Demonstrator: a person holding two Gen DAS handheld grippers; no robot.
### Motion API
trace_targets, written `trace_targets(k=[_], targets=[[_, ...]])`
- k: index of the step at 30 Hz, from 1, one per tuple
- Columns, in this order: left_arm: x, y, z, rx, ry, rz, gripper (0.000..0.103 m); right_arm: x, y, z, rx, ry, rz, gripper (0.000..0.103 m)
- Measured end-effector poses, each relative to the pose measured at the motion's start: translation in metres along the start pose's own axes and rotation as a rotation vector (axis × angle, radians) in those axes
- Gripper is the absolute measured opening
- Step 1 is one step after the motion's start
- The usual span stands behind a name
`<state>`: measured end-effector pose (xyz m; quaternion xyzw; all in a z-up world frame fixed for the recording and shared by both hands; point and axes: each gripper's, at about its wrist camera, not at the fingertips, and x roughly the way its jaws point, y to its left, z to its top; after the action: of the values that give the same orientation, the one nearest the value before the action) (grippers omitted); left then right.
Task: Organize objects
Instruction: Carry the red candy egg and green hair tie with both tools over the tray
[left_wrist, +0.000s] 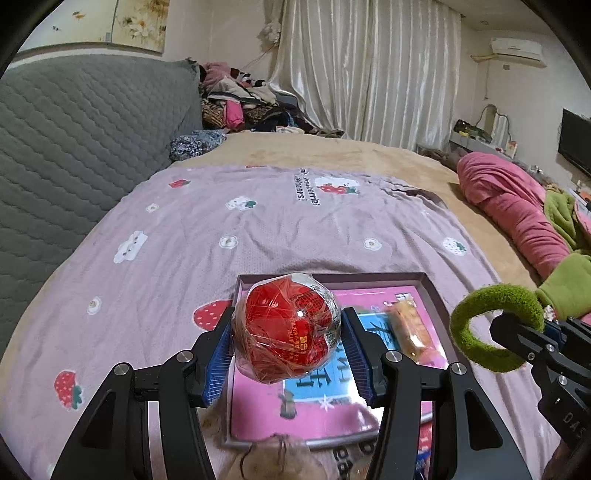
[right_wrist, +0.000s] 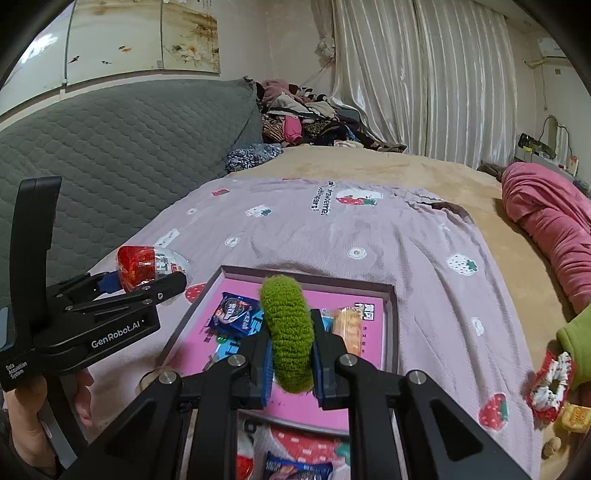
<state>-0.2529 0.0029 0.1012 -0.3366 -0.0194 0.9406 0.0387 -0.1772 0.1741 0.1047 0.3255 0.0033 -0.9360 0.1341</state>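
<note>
My left gripper (left_wrist: 286, 349) is shut on a red-and-white wrapped toy egg (left_wrist: 286, 328) and holds it above the left part of a shallow pink-bottomed box (left_wrist: 432, 291) on the bed. The egg also shows in the right wrist view (right_wrist: 147, 267), left of the box (right_wrist: 389, 291). My right gripper (right_wrist: 291, 363) is shut on a green fuzzy hair tie (right_wrist: 290, 332) above the box; the tie shows at right in the left wrist view (left_wrist: 491, 328). In the box lie a blue snack packet (right_wrist: 234, 314) and an orange wrapped biscuit (right_wrist: 349, 326).
A lilac strawberry-print blanket (right_wrist: 369, 236) covers the bed. A red-and-white scrunchie (right_wrist: 550, 391) and a small yellow packet (right_wrist: 574, 417) lie at the right. A pink quilt roll (right_wrist: 546, 221) is at the far right, a grey padded headboard (left_wrist: 74, 147) at left, clothes behind.
</note>
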Motion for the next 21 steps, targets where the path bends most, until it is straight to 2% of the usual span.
trace_targets(k=[11, 21], targets=[[0.056, 0.005, -0.012, -0.043, 0.038, -0.008, 0.057, 0.057, -0.008, -0.009, 0.023, 0.036, 0.022, 0.017], [0.085, -0.005, -0.032, 0.015, 0.060, 0.016, 0.057, 0.106, -0.007, -0.028, 0.010, 0.104, 0.024, 0.017]])
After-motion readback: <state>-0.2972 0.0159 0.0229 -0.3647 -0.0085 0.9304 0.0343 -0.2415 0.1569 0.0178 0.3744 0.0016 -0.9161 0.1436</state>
